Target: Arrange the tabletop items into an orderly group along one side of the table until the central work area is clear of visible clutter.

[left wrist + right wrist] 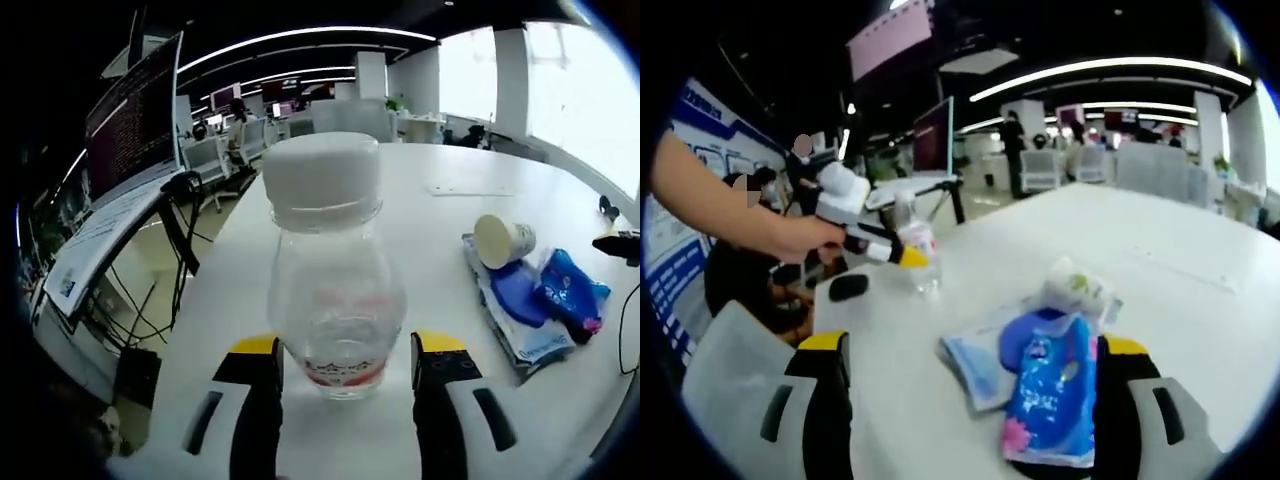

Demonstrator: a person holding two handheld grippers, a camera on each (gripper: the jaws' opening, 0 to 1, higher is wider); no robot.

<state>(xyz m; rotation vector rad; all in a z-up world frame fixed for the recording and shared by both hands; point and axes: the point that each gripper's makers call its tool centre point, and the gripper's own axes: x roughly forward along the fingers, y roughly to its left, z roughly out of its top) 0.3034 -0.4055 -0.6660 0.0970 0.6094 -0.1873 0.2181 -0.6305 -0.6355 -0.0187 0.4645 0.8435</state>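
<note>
A clear plastic bottle (335, 290) with a white cap stands on the white table (440, 200) near its edge. My left gripper (345, 375) has its yellow-tipped jaws pressed against the bottle's lower sides. In the right gripper view, the same bottle (921, 250) is held by the left gripper (902, 255) in a person's hand. My right gripper (970, 400) is open, with a blue pouch (1048, 395) low between its jaws. Behind the pouch lie a light-blue packet (975, 365) and a tipped paper cup (1075, 285).
A small black object (848, 287) lies by the table edge near the bottle. The left gripper view has the cup (503, 240), pouch (570, 290) and packet (530, 345) at the right, with a black cable (628, 330). A monitor on a stand (130, 110) rises off the table's left side.
</note>
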